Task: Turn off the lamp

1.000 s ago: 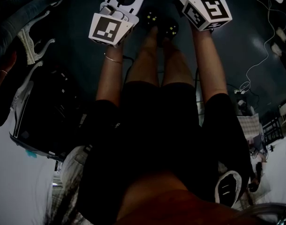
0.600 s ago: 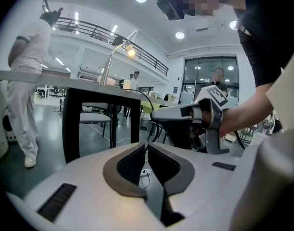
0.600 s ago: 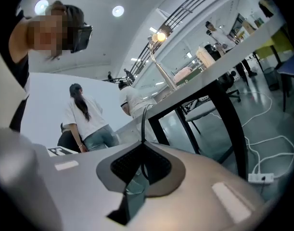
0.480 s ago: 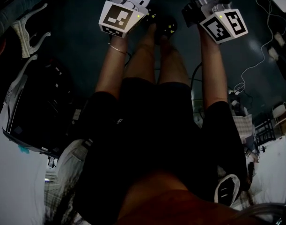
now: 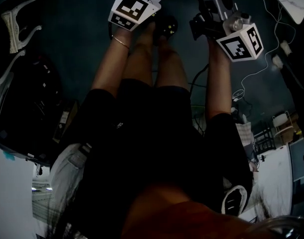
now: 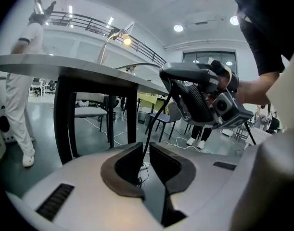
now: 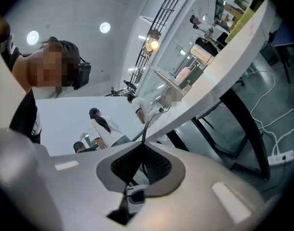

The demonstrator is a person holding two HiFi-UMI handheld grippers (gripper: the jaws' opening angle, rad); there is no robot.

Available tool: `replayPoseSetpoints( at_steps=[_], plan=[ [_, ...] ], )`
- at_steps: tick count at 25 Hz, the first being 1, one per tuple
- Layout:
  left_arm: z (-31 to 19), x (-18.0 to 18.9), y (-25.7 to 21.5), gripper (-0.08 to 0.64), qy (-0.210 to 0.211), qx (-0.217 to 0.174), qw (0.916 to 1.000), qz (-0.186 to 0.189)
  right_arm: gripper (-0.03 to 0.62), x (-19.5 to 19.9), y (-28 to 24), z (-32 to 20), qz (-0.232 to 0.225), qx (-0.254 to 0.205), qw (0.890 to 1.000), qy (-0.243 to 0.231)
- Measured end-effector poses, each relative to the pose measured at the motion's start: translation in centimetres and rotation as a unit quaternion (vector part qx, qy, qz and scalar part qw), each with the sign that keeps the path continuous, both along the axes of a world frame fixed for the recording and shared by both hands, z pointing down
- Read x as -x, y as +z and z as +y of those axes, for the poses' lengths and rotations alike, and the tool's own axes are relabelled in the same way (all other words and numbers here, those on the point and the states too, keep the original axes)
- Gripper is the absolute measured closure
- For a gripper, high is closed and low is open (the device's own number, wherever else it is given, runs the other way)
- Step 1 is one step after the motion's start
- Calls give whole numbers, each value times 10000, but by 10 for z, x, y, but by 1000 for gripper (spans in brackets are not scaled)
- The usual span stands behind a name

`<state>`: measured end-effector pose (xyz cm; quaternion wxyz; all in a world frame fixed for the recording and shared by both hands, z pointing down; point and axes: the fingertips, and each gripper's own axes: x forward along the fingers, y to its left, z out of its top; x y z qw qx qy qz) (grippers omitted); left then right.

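Now, lamp (image 6: 126, 41): lit, bulb glowing on its thin arm, upper left of centre in the left gripper view, standing on the table (image 6: 65, 65). Same glow shows upper centre in the right gripper view. Not off yet.
Cord (image 7: 146, 125): thin, black, runs from the table edge down into the pads at centre frame of the right gripper view.
Switch block (image 7: 136, 195): small white piece with a dark button, just under those pads, low centre. Likely the inline switch, a judgement only.
Right gripper (image 7: 142, 147): fingers pressed together on the cord, no gap visible.
Left gripper (image 6: 146, 148): fingers a little apart, pinching nothing. The cord hangs across the gap; in it or beyond it, cannot tell.
Change, right: a second back it sat level beside the left one in the head view. Now it is rolled, marker cube (image 5: 240, 41) tipped sideways and shifted toward the upper right, jaws drawn in onto the cord.
Change, left: its marker cube (image 5: 134, 8) has slid toward the top edge of the head view.
Meaning: cord secured, light unchanged. The grip reads as set-up for the switch, with the left gripper the free one to press.
Risk: button is small and tucked under the pads. A tug on the cord could drag the lamp.
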<state>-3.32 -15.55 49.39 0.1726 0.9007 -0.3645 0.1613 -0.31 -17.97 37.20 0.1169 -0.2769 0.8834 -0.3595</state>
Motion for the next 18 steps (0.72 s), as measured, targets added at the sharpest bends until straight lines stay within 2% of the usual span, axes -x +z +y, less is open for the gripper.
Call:
replayPoseSetpoints(
  at_steps=[2,18],
  plan=[
    [-1,0,5,471,-9,55,10000,-39,581,1,-4,2,1,-22,10000,-52],
    [-6,-39,43,471,774,173,9954,-532,581,-3,-32,6,-514,-16,9983,-279]
  ],
)
